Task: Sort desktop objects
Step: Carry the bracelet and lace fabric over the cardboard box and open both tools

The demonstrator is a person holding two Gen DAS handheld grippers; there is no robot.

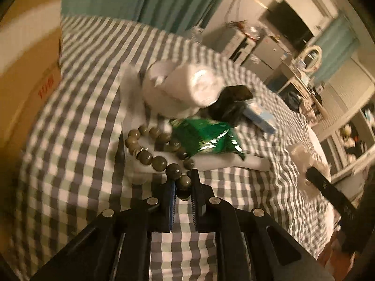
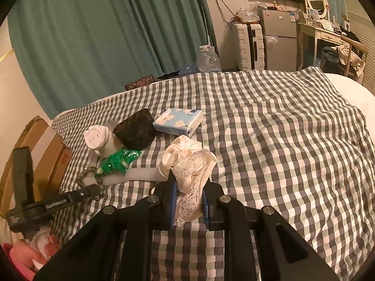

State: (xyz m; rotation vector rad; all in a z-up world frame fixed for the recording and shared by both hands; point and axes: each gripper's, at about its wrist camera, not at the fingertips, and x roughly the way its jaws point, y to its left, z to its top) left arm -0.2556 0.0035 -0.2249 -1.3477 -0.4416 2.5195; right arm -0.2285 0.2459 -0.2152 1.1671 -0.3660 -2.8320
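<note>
A bracelet of olive-green beads (image 1: 145, 155) lies on the checked bedspread (image 1: 77, 154), and my left gripper (image 1: 181, 176) is shut on its near beads. In the right wrist view the left gripper (image 2: 93, 190) meets the bracelet (image 2: 91, 171) at the left. My right gripper (image 2: 188, 182) is shut on a cream lace cloth (image 2: 189, 161), held just above the bed. Behind the bracelet lie a green snack packet (image 1: 206, 138), a rolled white cloth (image 1: 187, 86), a dark brown pouch (image 2: 136, 128) and a blue tissue pack (image 2: 178, 121).
A cardboard box (image 2: 46, 145) stands against the bed's left side. The right half of the bedspread (image 2: 281, 140) bears nothing. Beyond the bed are teal curtains (image 2: 105, 35), a water jug (image 2: 208, 58), a white suitcase (image 2: 249, 44) and a small fridge (image 2: 279, 39).
</note>
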